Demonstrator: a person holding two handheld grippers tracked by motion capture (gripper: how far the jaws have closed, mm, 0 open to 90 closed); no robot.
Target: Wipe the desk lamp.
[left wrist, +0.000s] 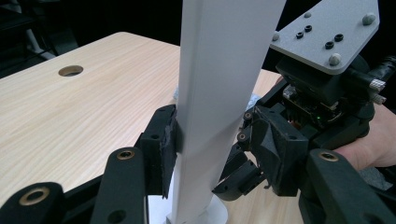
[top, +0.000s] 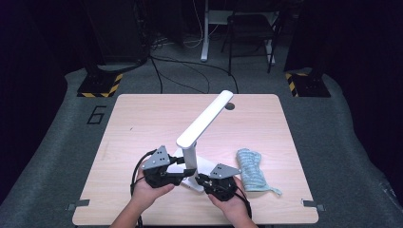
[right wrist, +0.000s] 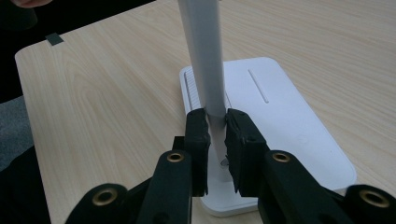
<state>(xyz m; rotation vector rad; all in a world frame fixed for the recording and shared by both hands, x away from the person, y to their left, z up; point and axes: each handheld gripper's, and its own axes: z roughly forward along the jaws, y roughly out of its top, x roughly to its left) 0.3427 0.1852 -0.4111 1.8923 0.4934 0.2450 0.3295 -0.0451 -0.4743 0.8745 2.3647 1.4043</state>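
Both grippers, left gripper (top: pixel 183 172) and right gripper (top: pixel 198 179), are clamped on the white lamp's (top: pixel 205 118) post near the desk's (top: pixel 142 118) front edge. Its base is judged steadied thereby; a blue cloth (top: pixel 250 169) is left near the right edge.

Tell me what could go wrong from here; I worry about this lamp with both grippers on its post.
1. Both the left hand-held gripper and the right hand-held gripper clamp the lamp post low down; uneven pulls could twist or strain it.
2. The long lamp arm slants out past the base, so lifting could tip the lamp.
3. The blue cloth lies close beside it and could get swept.
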